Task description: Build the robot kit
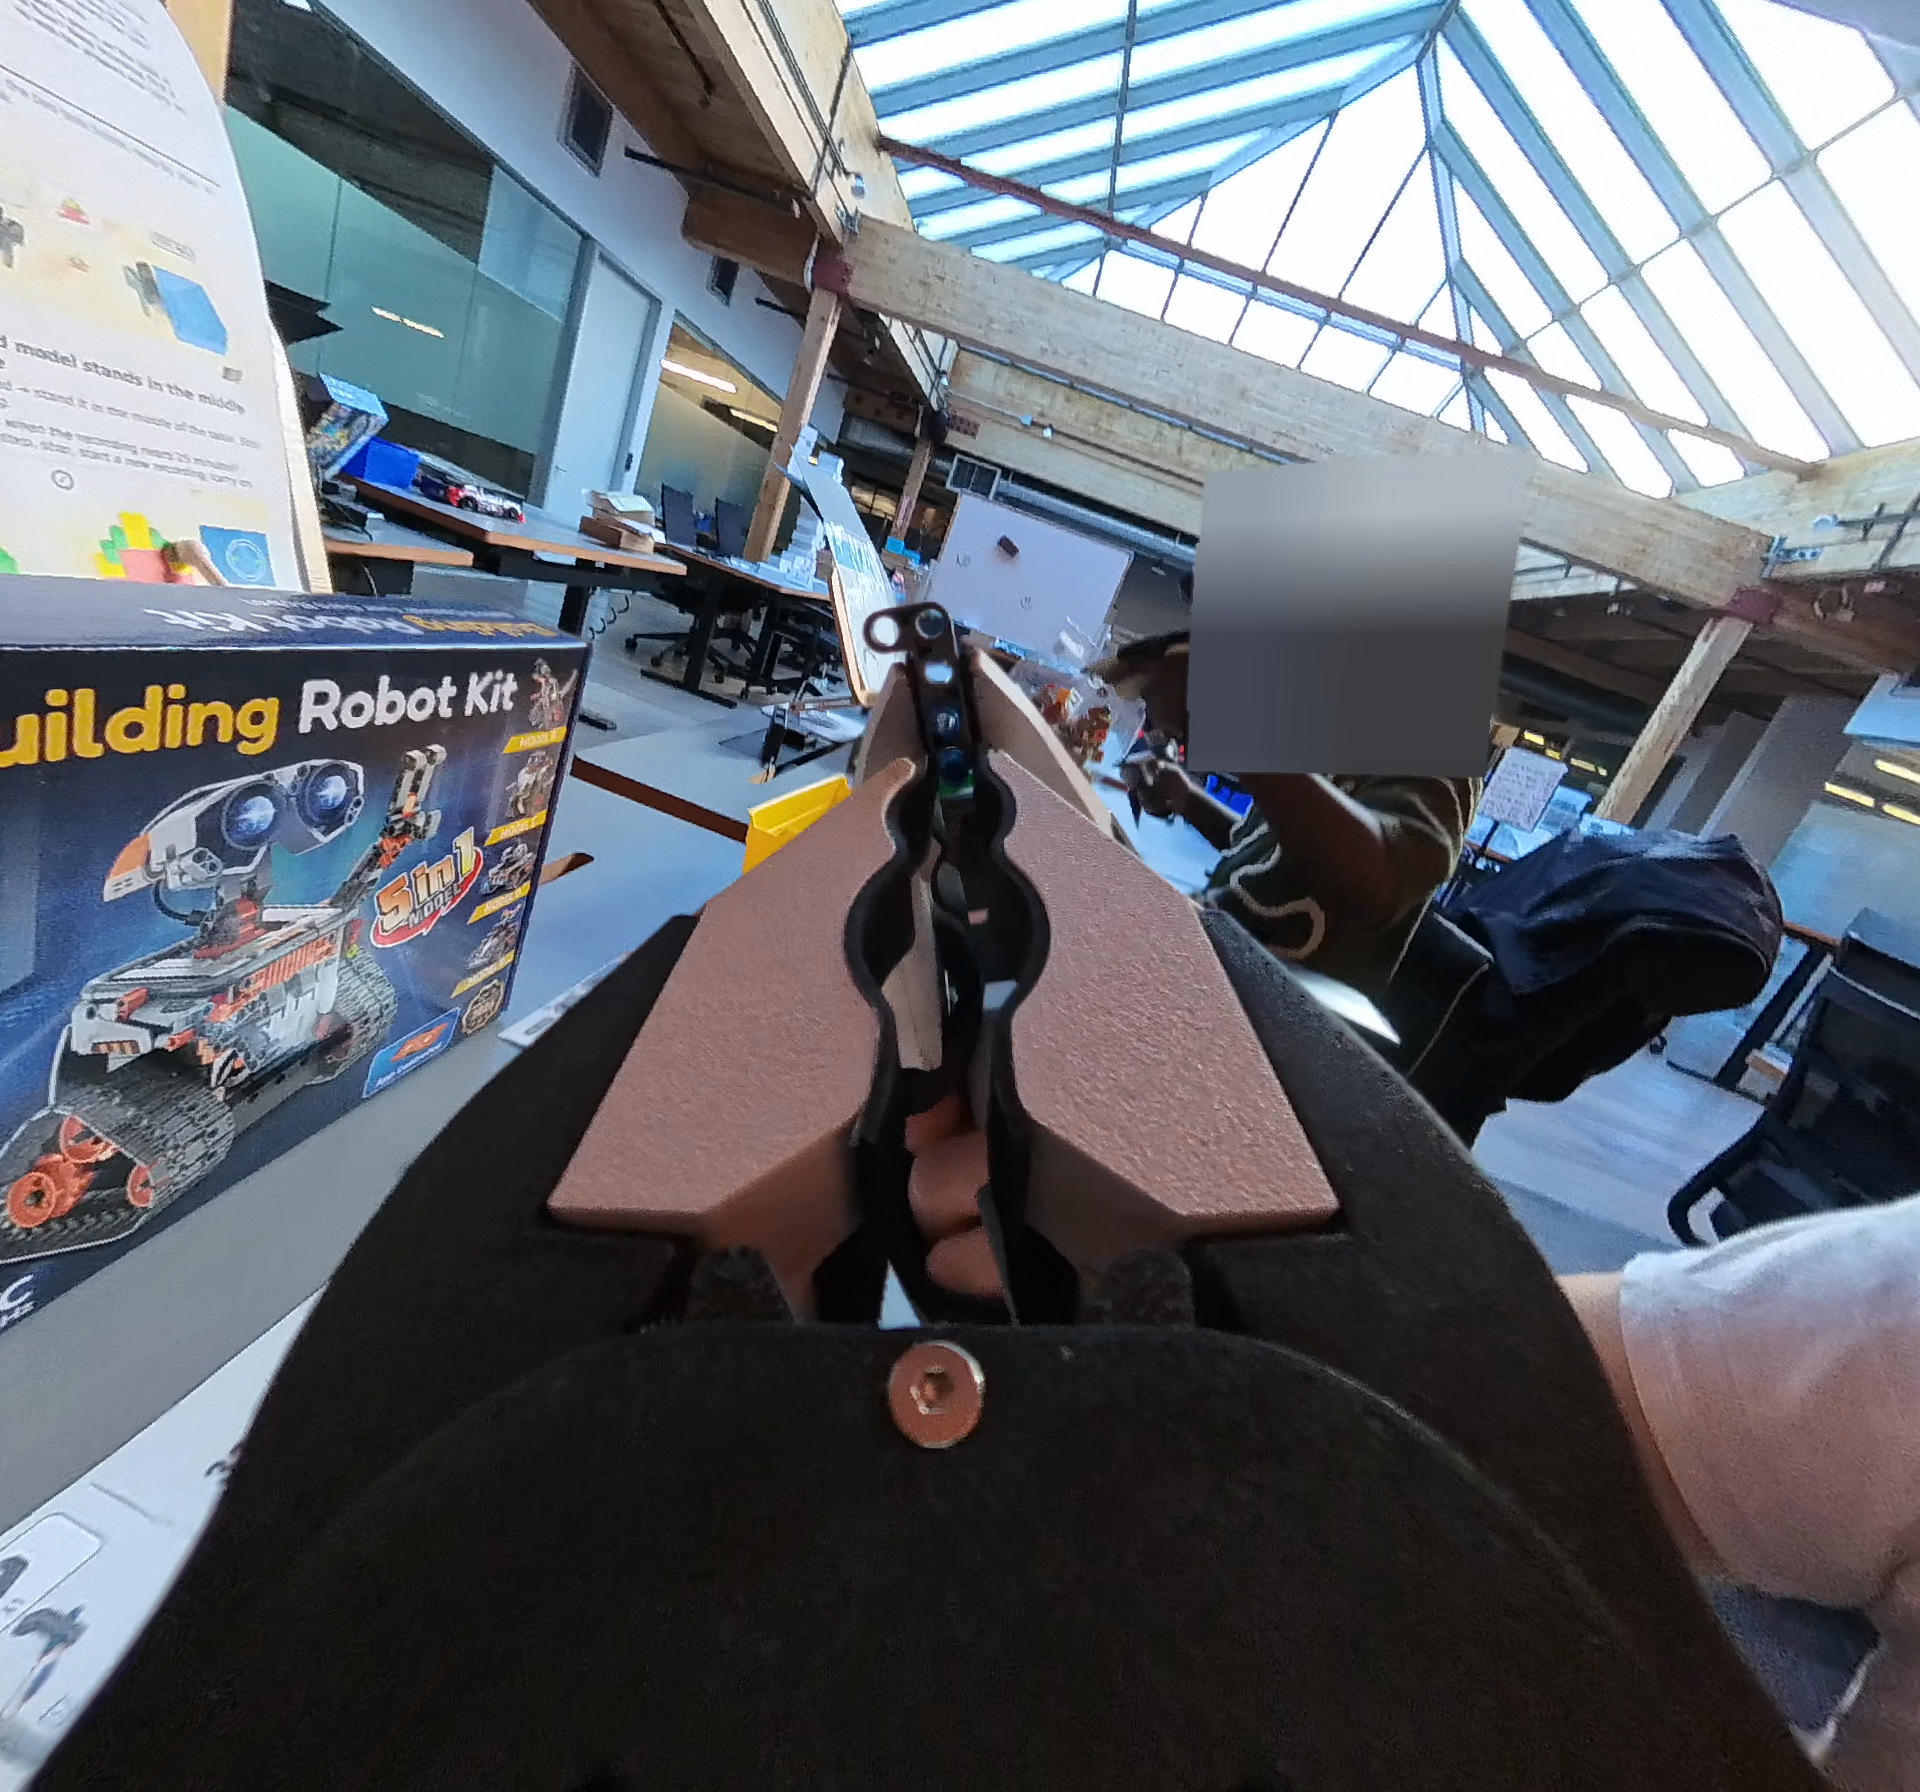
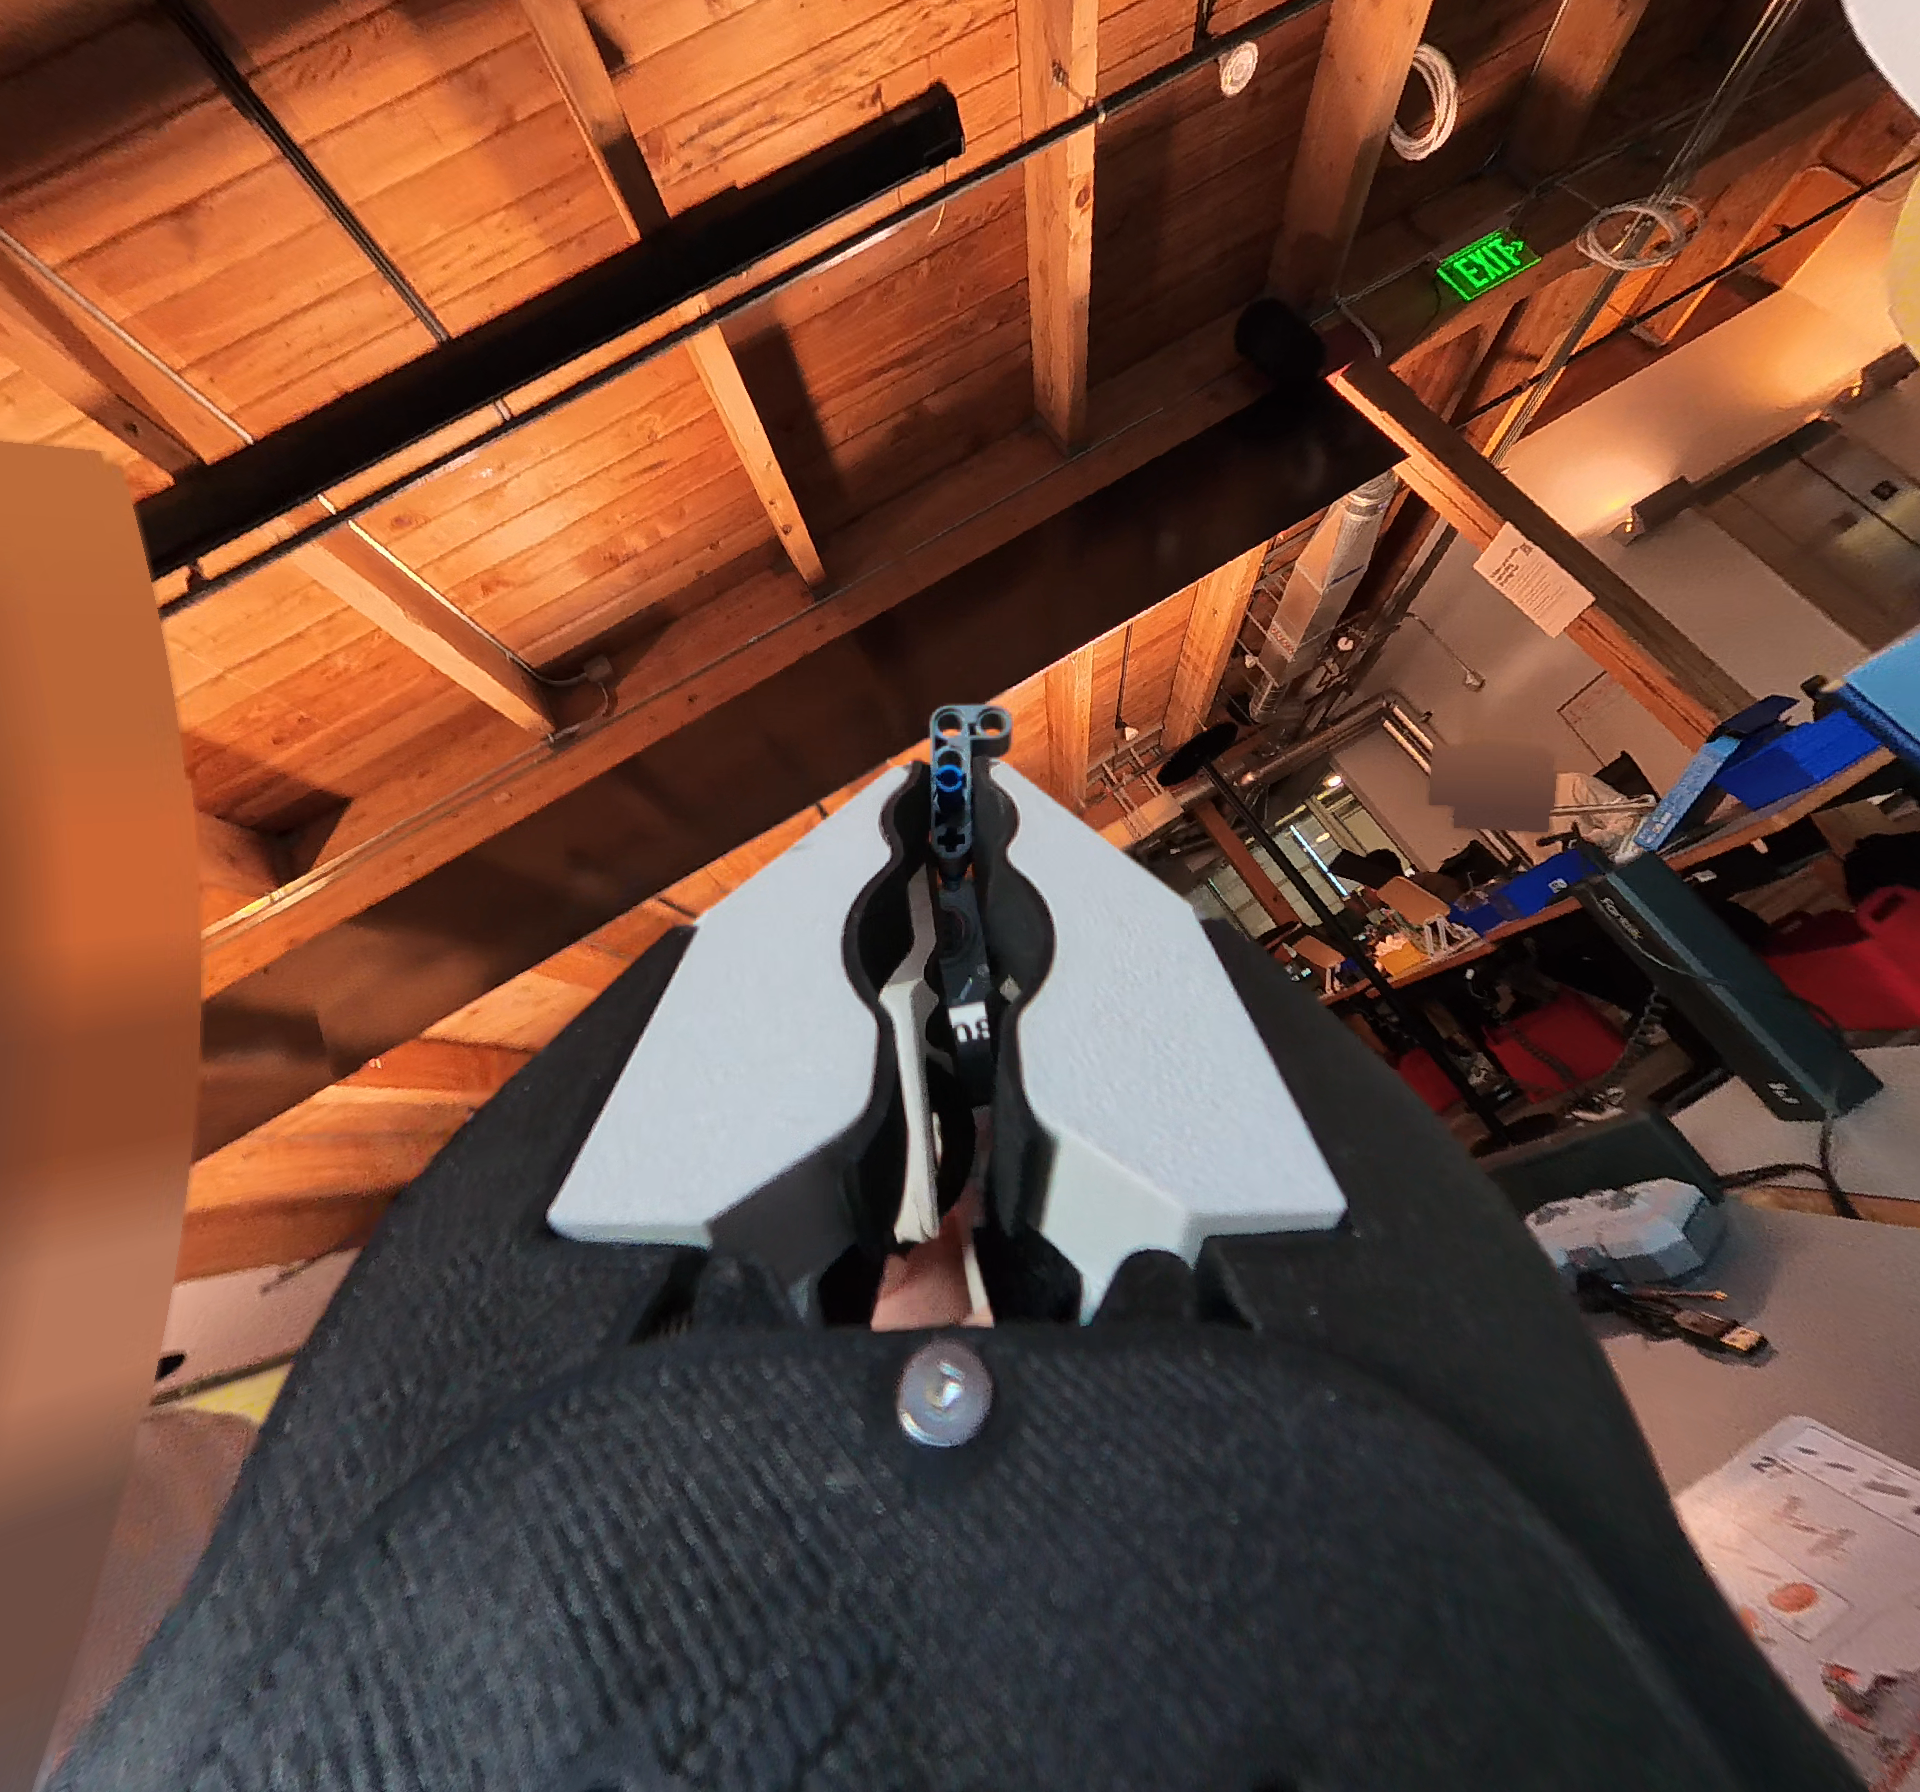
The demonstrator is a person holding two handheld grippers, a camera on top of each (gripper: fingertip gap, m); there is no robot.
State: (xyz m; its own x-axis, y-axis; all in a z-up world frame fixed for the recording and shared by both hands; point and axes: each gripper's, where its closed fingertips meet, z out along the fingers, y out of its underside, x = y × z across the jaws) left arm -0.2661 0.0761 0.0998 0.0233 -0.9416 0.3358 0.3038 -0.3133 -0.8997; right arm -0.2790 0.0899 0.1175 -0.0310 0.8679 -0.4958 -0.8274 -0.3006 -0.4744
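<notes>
left tongs: clamped on black holed plastic beam, raised beside printed robot-kit box.
right tongs: clamped on grey holed plastic connector, pointed ceilingward.

The left gripper, with brown textured fingers, is clamped on a black perforated plastic beam fitted with blue pins, raised towards 12 o'clock. A dark blue cardboard robot-kit box is seen at 9 o'clock on the grey table, a yellow plastic bin near centre.
</notes>
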